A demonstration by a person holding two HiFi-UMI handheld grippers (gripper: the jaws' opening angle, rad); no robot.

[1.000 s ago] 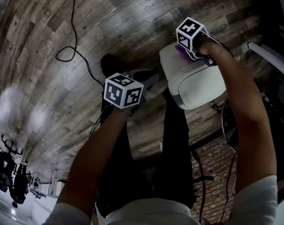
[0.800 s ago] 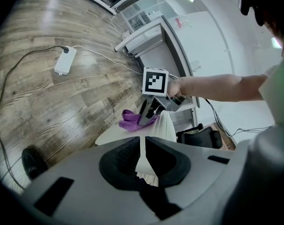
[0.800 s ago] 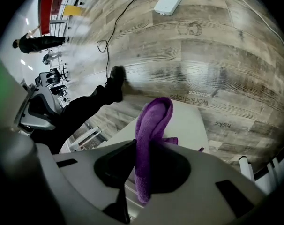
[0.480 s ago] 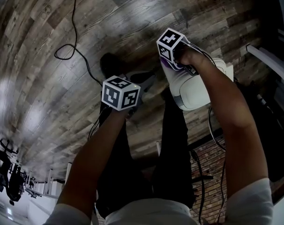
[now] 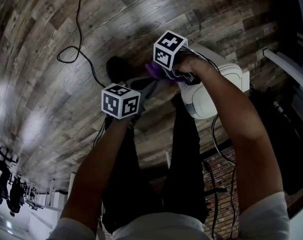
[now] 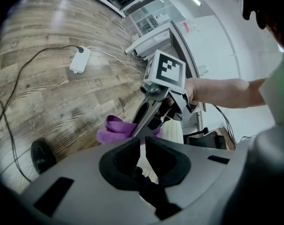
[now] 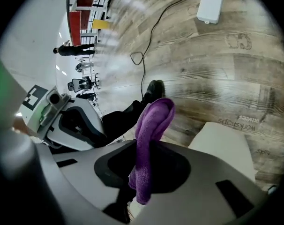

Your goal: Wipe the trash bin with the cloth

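The person is wearing a white short-sleeved shirt (image 5: 264, 214), black trousers (image 5: 186, 149) and a dark shoe (image 5: 116, 66). The grey left gripper (image 6: 143, 142) and right gripper (image 7: 148, 149) are each bearing a white cube (image 5: 120, 100) with black square markers.

cloth (image 7: 153, 121) in right hand-held gripper (image 7: 145, 150) | trash bin (image 5: 216, 95) right of it, on floor (image 5: 46, 84) | left hand-held gripper (image 6: 143, 144) just left

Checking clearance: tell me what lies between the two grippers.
The purple cloth, clamped in the right gripper, lies between it and the left gripper; the left gripper view shows it.
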